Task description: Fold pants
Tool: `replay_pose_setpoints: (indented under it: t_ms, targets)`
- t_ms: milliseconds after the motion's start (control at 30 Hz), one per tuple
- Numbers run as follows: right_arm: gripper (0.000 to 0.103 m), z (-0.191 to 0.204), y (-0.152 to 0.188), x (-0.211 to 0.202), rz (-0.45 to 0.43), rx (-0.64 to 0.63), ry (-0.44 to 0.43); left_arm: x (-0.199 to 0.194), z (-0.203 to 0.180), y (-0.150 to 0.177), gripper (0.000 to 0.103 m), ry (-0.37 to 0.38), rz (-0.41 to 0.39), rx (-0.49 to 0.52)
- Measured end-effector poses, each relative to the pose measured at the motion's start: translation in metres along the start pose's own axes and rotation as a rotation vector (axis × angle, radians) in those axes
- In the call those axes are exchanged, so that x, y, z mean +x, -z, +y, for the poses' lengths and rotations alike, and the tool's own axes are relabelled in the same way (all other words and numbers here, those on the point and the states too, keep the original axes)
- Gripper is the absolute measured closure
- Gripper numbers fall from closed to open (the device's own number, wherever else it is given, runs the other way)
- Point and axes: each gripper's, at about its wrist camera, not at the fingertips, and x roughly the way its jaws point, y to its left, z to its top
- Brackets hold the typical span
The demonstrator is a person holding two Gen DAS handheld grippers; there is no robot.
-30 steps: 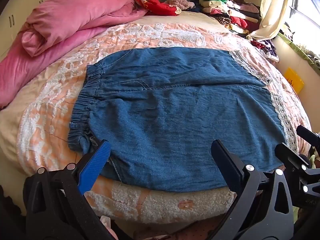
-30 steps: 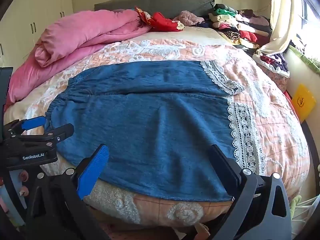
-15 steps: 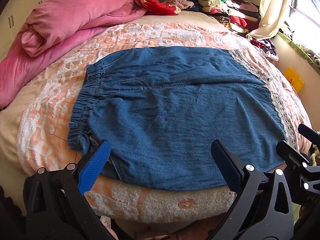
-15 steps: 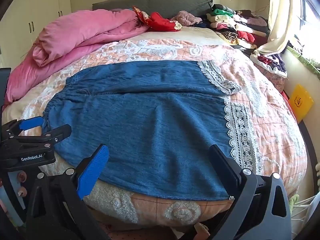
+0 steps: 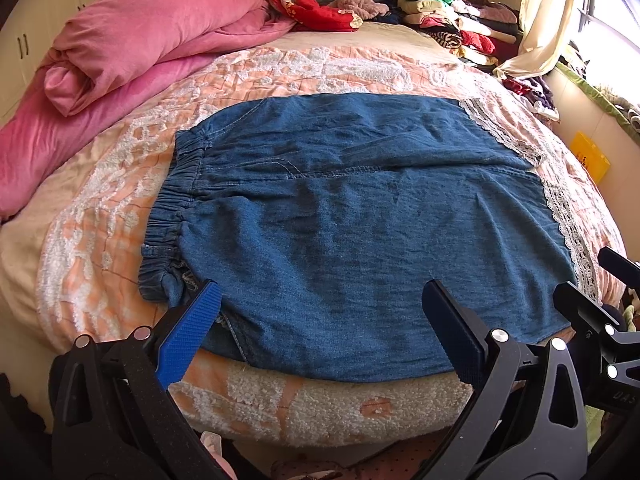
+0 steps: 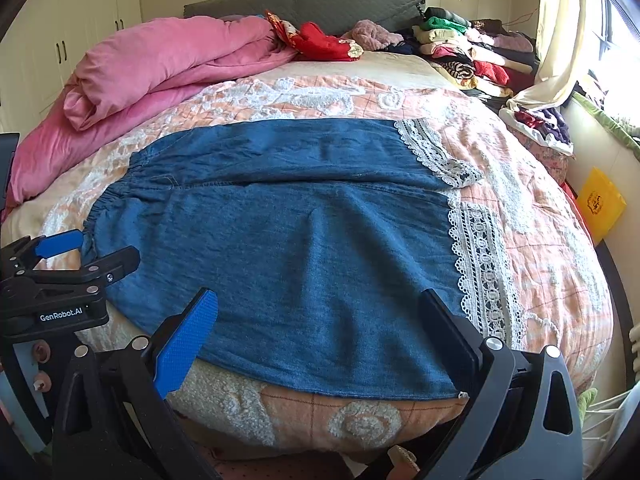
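Note:
Blue denim pants (image 5: 352, 216) (image 6: 288, 232) lie spread flat on the bed, elastic waistband to the left, white lace-trimmed leg hems (image 6: 480, 264) to the right. My left gripper (image 5: 320, 312) hovers open over the pants' near edge close to the waistband end, nothing between its fingers. Open too, my right gripper (image 6: 316, 316) hangs above the near edge toward the hem end. The left gripper also shows at the left of the right wrist view (image 6: 84, 248), open beside the waistband. Part of the right gripper (image 5: 600, 312) shows at the right edge of the left wrist view.
A peach quilted bedspread (image 6: 540, 240) covers the bed. A rolled pink duvet (image 5: 132, 48) lies at the back left. Red and pink clothes (image 6: 328, 42) and a stack of folded clothes (image 6: 472, 52) sit by the headboard. Curtain and yellow bag (image 6: 600, 204) are at right.
Both grippers have drifted slightly; the pants sit a little lower and nearer in the views. The pants themselves have not moved and both grippers stay open.

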Motion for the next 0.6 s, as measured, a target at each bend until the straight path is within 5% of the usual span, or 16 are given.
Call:
replay_pose_setpoints:
  t_ms: [600]
  targets:
    - [0.004, 0.0006, 0.0003, 0.0015, -0.004, -0.003, 0.002, -0.001, 0.0021, 0.0002, 0.008, -0.006, 0.0, 0.002]
